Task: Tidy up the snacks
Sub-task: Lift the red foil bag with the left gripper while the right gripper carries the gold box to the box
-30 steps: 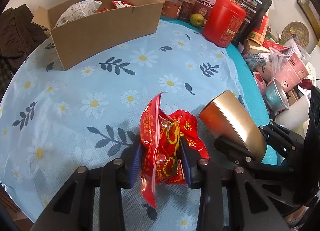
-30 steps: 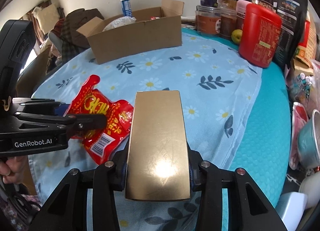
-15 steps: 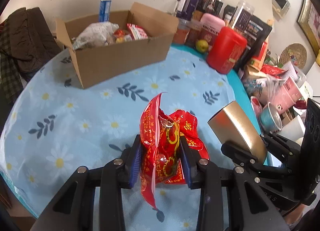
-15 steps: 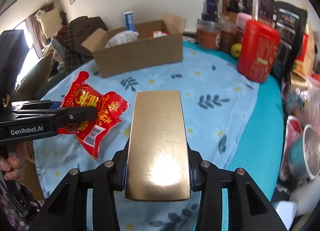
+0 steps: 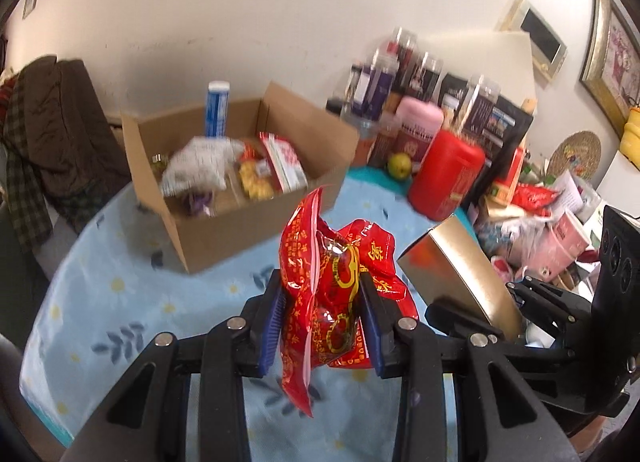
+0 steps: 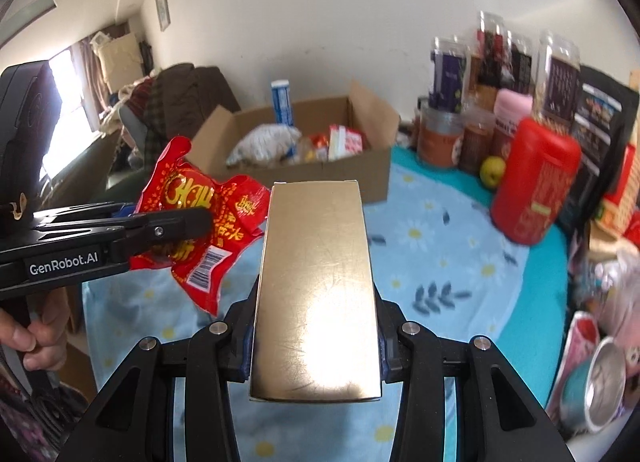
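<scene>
Daisy-printed blue cloth covers the round table [image 5: 100, 302]; above it the left gripper [image 5: 322, 322] pinches a crumpled red snack packet [image 5: 332, 282] between its blue pads, clear of the cloth; just beside it the right gripper [image 6: 316, 338] clamps a gold box [image 6: 316, 286] by its long sides, also lifted; beyond both stands an open cardboard box [image 6: 304, 150] holding snacks; jars and a red canister [image 6: 534, 182] crowd the far right edge.

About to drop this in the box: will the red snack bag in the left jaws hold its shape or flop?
The red snack bag will probably flop: its crinkled film hangs loose below the left gripper. It looks light, with no obvious sag. The glossy film may slip, so release low over the cardboard box.
</scene>
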A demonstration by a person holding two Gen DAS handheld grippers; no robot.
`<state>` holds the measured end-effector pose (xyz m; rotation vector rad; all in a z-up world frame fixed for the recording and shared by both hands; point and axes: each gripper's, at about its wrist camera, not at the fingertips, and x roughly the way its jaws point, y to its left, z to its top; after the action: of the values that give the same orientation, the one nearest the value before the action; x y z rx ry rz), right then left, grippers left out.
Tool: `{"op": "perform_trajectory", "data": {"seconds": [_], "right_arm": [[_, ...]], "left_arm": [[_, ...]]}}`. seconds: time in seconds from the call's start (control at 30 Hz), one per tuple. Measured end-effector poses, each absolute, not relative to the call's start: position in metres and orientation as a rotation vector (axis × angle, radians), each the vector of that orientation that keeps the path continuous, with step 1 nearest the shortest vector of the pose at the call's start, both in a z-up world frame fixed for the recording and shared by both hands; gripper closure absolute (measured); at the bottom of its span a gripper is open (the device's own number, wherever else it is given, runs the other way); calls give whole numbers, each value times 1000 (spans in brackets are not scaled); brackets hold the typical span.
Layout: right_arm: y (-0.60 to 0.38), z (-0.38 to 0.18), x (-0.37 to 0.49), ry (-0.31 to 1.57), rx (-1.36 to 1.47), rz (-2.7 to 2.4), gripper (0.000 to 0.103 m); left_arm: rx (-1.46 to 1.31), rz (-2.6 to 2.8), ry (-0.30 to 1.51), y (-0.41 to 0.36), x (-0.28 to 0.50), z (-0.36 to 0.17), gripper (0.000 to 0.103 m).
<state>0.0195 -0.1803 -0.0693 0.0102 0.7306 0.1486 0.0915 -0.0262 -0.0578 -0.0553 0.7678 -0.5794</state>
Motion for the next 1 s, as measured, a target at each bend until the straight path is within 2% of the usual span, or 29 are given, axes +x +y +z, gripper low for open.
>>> {"op": "perform_trajectory", "data": {"seconds": [0.57, 1.0], "right_arm": [[-173, 3, 92, 560, -71, 185, 60], [-164, 6, 171, 523, -68, 233, 60]], "left_arm": [[-35, -489, 557, -20, 160, 15, 68], [-68, -418, 554, -8, 227, 6, 68]]}}
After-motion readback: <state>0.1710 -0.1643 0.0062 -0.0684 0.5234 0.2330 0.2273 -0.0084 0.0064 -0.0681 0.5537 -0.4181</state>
